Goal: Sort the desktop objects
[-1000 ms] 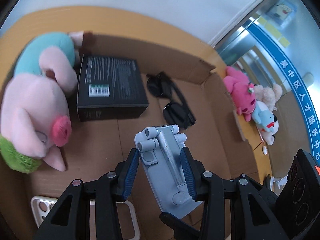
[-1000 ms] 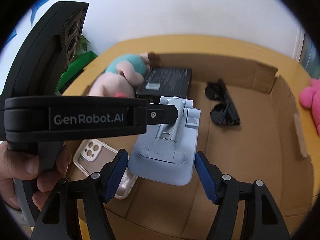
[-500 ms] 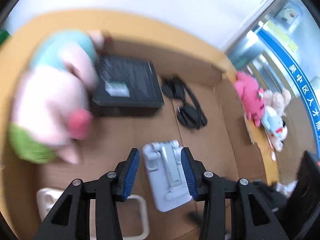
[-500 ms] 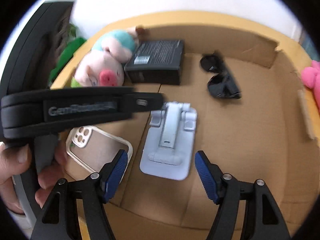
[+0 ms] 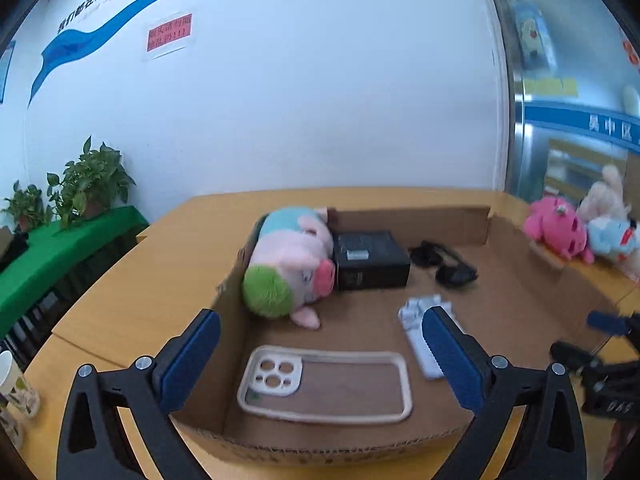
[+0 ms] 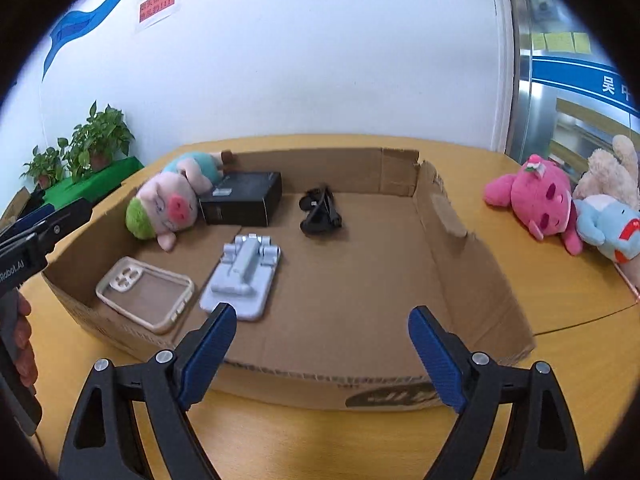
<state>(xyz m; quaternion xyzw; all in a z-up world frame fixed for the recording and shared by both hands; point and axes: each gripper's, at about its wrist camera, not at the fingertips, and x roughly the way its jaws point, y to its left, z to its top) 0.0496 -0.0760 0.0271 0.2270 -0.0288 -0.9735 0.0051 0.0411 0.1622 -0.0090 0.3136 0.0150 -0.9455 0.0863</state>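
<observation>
A shallow cardboard box (image 6: pixel 452 220) (image 5: pixel 224 292) lies on the wooden table. Inside it lie a grey phone stand (image 6: pixel 244 280) (image 5: pixel 420 332), a beige phone case (image 6: pixel 146 294) (image 5: pixel 324 386), a pink pig plush (image 6: pixel 168 200) (image 5: pixel 292 264), a black box (image 6: pixel 244 198) (image 5: pixel 372 260) and black sunglasses (image 6: pixel 320 212) (image 5: pixel 448 264). My left gripper (image 5: pixel 320 348) hangs above the box's near-left corner, its jaws opening wide with nothing between them. My right gripper (image 6: pixel 320 348) is over the box's front wall, its jaws opening too, with nothing gripped.
A pink plush (image 6: pixel 536 196) (image 5: pixel 556 232), a beige one and a light blue one (image 6: pixel 612 228) lie on the table right of the box. Potted plants (image 5: pixel 88 184) stand on a green shelf at far left. A paper cup (image 5: pixel 12 384) is at the table's left edge.
Both grippers have pulled back out of the box and spread wider. The left one has let go of the grey phone stand, which now lies flat on the box floor beside the phone case.
</observation>
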